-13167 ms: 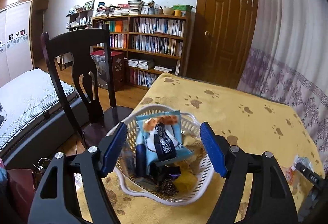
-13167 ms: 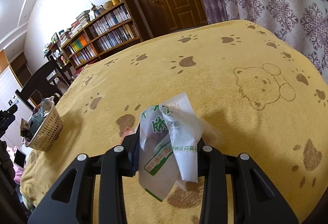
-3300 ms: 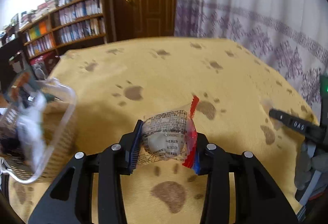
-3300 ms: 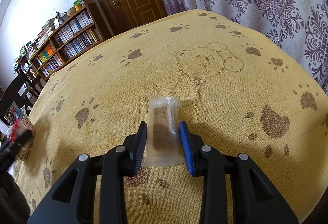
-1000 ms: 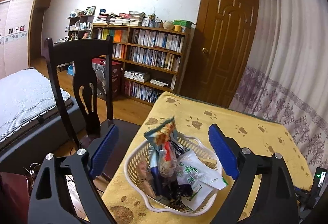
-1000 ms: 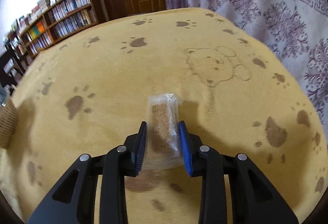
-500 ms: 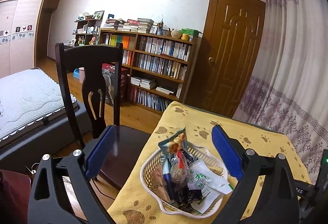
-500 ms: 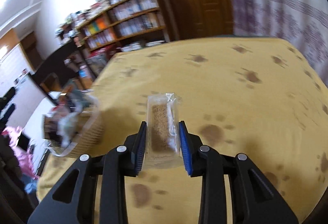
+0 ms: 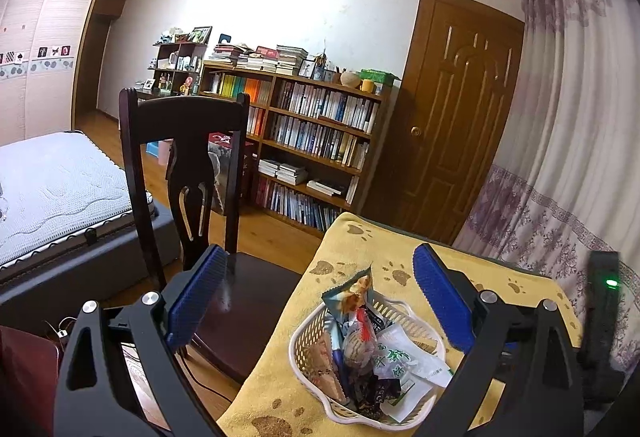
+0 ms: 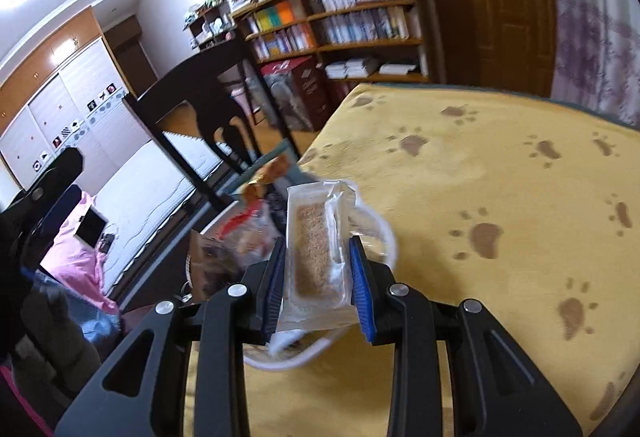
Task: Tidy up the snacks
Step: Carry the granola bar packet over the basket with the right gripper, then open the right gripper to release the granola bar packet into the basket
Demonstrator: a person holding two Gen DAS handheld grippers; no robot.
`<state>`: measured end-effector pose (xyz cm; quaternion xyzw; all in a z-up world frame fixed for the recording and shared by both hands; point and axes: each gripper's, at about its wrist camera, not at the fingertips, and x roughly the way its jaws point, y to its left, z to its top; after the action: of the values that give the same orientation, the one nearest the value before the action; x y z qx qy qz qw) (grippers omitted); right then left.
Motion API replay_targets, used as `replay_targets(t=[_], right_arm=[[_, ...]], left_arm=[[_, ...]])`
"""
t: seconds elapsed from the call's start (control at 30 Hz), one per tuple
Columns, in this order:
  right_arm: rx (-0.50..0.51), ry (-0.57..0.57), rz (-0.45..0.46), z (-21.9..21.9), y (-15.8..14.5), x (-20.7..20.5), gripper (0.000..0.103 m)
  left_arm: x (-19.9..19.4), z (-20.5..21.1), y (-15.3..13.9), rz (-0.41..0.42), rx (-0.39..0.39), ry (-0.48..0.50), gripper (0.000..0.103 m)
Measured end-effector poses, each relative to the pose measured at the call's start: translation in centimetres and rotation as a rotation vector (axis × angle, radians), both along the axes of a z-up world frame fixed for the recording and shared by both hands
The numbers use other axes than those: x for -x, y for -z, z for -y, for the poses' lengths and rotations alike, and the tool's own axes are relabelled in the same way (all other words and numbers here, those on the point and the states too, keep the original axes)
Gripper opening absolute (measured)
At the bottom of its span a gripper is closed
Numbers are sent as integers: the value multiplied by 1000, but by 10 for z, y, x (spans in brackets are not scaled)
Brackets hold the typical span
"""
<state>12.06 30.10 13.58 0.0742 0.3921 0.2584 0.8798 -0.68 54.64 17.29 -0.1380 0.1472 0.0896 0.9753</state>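
A white plastic basket (image 9: 304,339) full of snack packets stands at the near left corner of the yellow paw-print table (image 9: 496,281). My left gripper (image 9: 316,289) hangs open and empty above and behind it. In the right wrist view my right gripper (image 10: 318,249) is shut on a clear-wrapped sesame bar (image 10: 316,249), held upright just above the basket (image 10: 386,233). Packets in the basket include a green-and-white bag (image 9: 404,363) and a red-tied one (image 9: 360,337).
A dark wooden chair (image 9: 180,141) stands against the table's left edge, close to the basket. Beyond it lie a bed (image 9: 56,189), a bookshelf (image 9: 308,141) and a brown door (image 9: 452,117). A purple curtain (image 9: 568,173) borders the table on the right.
My right gripper has carried the sesame bar leftwards across the table until it hangs over the basket. My left gripper has drawn back and up from the basket, staying open.
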Motion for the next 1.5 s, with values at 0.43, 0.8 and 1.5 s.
replay_targets(t=[0.43,0.8,1.5], right_arm=[[93,-46,-81,-67,26,-30,31],[70,-44,-72,-57,22,-30,50],[124,28,179,-3,4,52,79]], left_arm=[[-5,9,0,-7,-33,22,97],[-7,-3,2,-26,7,-7,100],[-6,37,0,-68,-300,-70,100]])
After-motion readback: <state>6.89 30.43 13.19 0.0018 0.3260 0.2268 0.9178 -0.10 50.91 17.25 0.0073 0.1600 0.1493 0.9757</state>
